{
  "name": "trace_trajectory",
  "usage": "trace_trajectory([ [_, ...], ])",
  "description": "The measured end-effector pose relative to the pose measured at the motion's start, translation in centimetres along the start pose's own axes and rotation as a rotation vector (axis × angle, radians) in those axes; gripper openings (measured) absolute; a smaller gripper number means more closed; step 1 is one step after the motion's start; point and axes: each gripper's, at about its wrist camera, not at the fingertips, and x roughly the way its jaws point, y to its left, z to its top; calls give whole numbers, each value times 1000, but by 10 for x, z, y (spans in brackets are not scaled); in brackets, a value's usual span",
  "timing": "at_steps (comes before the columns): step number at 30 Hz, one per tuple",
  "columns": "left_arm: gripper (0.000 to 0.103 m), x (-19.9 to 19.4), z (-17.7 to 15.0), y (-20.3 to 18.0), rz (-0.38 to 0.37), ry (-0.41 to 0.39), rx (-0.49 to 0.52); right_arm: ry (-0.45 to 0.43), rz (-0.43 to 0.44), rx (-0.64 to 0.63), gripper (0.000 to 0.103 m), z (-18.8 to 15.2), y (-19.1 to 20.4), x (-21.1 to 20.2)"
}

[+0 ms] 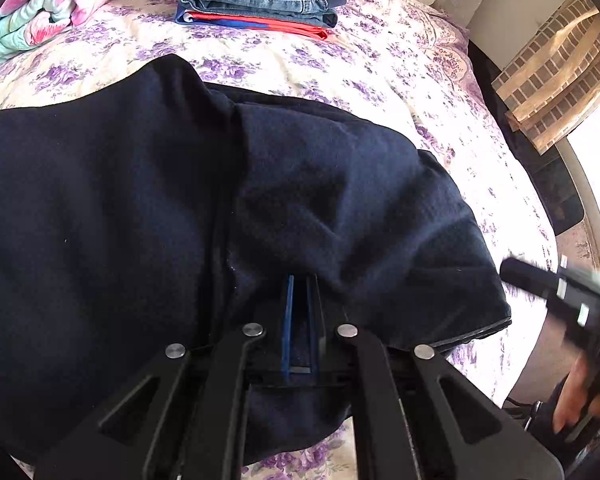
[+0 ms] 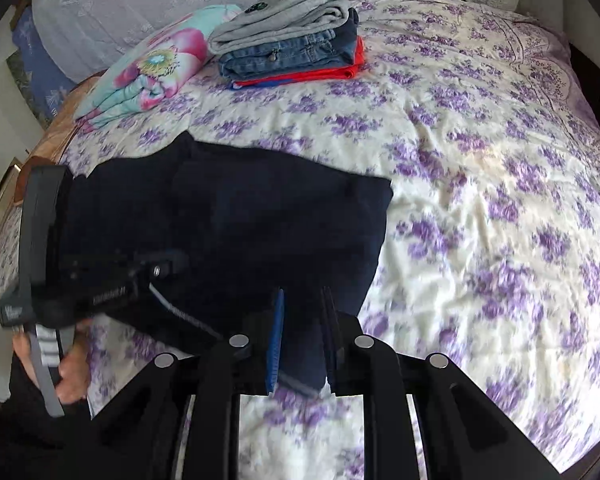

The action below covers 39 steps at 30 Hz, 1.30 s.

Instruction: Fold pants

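Observation:
Dark navy pants lie folded on a bed with a purple-flowered sheet; they also show in the right wrist view. My left gripper is shut on a fold of the pants at their near edge. My right gripper stands with its jaws a little apart around the pants' near right corner, with cloth between the fingers. The right gripper shows blurred at the right edge of the left wrist view. The left gripper shows at the left of the right wrist view.
A stack of folded clothes, grey on jeans on red, sits at the far side of the bed. A folded floral quilt lies left of it. Pillows are behind. The bed's right edge drops to a dark frame.

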Motion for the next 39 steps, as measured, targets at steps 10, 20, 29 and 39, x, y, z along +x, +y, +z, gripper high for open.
trace_trajectory([
  [10,6,-31,-6,-4,78,-10,-1,-102,-5,7,26,-20,18,-17],
  [20,92,-208,-89,149,128,-340,-411,-189,158,41,36,-53,44,-32],
  [29,91,-180,-113,248,-31,-262,-763,-172,194,23,36,-58,58,-28],
  [39,24,-139,-54,253,39,-222,-702,-150,172,79,37,-67,47,-28],
])
